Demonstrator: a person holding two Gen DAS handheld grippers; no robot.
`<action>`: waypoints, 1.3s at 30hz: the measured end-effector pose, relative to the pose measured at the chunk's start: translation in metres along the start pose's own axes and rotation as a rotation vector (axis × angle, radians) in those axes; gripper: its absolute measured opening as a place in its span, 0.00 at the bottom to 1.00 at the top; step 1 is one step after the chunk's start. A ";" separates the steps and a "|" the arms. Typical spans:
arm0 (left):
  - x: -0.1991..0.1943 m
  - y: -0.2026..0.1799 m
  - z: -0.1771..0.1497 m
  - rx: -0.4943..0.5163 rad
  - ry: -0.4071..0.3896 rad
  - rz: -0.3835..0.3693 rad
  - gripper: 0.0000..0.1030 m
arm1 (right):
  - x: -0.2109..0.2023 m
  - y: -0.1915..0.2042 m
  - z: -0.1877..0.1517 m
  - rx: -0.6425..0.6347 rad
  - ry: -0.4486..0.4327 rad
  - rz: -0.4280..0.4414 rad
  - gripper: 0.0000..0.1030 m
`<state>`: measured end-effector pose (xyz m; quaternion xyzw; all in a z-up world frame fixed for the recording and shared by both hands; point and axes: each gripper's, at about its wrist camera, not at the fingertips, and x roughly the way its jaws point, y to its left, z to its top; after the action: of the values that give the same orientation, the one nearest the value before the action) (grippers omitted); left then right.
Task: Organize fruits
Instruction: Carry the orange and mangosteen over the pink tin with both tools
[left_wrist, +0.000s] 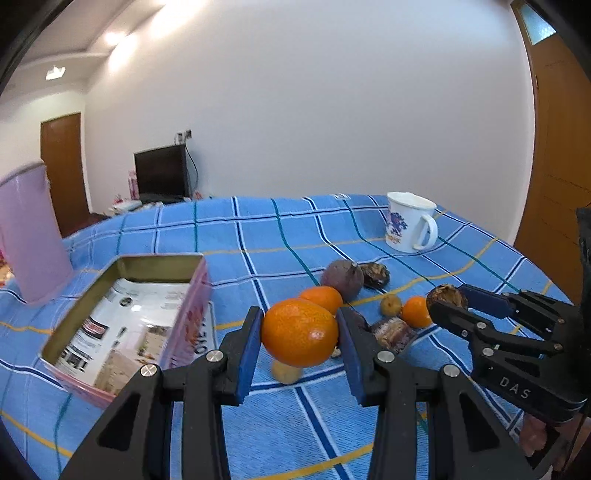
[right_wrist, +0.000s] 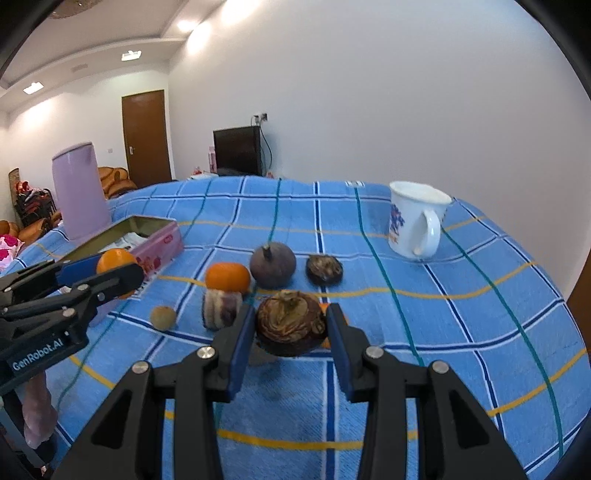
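My left gripper (left_wrist: 299, 326) is shut on a large orange (left_wrist: 299, 334), held above the blue checked cloth just right of the open pink tin (left_wrist: 127, 266). My right gripper (right_wrist: 291, 319) is shut on a dark brown wrinkled fruit (right_wrist: 290, 325), also lifted off the cloth. Each gripper shows in the other's view: the right gripper (left_wrist: 448, 300) with its brown fruit (left_wrist: 446, 295), the left gripper (right_wrist: 116, 268) with its orange (right_wrist: 112, 258). On the cloth lie another orange (right_wrist: 227, 277), a purple round fruit (right_wrist: 272, 264), a second dark fruit (right_wrist: 324, 270), a small tan fruit (right_wrist: 163, 317) and a cut purple-and-white piece (right_wrist: 221, 309).
The tin (right_wrist: 162, 238) is lined with printed paper. A white mug (right_wrist: 415, 221) stands at the back right, a tall pink jug (right_wrist: 79, 192) at the back left behind the tin. Another small orange (left_wrist: 415, 312) lies near the right gripper. A hand shows under each gripper.
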<state>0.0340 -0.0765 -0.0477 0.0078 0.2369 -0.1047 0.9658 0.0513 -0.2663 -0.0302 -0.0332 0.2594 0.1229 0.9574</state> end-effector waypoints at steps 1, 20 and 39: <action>-0.001 0.000 0.000 0.004 -0.005 0.005 0.41 | 0.000 0.001 0.001 -0.002 -0.005 0.003 0.41; -0.021 0.003 0.004 0.069 -0.151 0.084 0.41 | -0.014 0.022 0.019 -0.036 -0.135 0.014 0.41; -0.021 0.043 0.020 0.053 -0.136 0.140 0.41 | 0.002 0.062 0.050 -0.086 -0.175 0.081 0.41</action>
<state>0.0343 -0.0313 -0.0217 0.0427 0.1669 -0.0436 0.9841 0.0612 -0.1996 0.0117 -0.0526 0.1703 0.1750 0.9683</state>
